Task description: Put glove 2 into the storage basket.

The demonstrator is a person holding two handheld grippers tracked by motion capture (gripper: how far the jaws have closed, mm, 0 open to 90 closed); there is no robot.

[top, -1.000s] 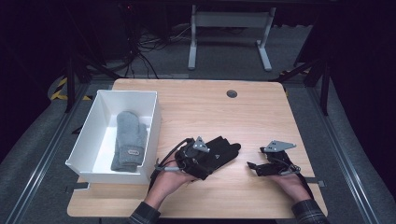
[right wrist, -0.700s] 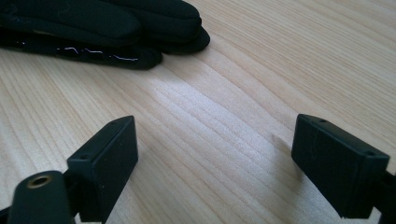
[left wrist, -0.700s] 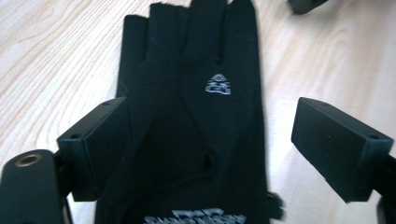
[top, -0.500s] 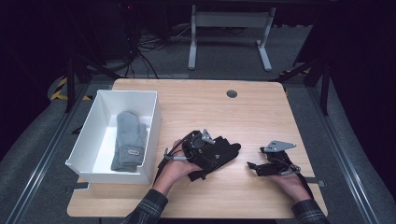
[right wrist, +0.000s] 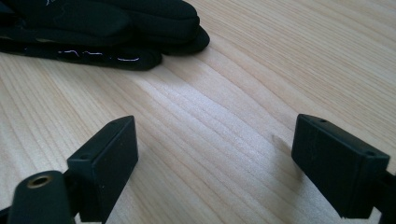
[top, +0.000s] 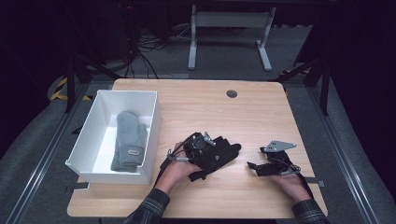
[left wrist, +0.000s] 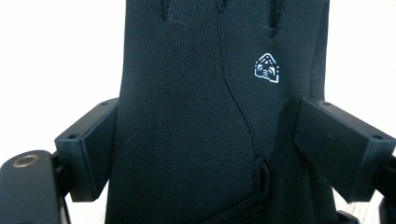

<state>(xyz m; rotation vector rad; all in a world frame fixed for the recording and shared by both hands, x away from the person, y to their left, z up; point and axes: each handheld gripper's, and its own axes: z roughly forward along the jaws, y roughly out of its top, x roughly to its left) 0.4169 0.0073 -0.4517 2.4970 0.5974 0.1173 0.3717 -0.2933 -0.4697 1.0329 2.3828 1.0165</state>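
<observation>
A black glove (top: 226, 153) lies flat near the middle of the wooden table (top: 210, 107), fingers pointing right. My left gripper (top: 211, 152) is tipped down over its cuff end. In the left gripper view the glove (left wrist: 187, 93) with a small white logo lies between the jaws of my left gripper (left wrist: 205, 135). They stand wide on either side of it and do not pinch the cloth. The jaws have just been closing a little. My right gripper (top: 252, 167) rests low on the table to the right of the glove. It is open (right wrist: 215, 154) over bare wood, with the glove's fingertips (right wrist: 116, 23) ahead of it.
A white bin (top: 152, 116) stands at the table's left edge with a grey mitten (top: 130, 140) lying in it. A round cable hole (top: 231, 94) sits near the far edge. Bare wood stretches behind the glove. A metal stand is on the floor beyond the table.
My left gripper has come down and tipped forward onto the black glove's cuff end. The right gripper and the glove have stayed where they were.
</observation>
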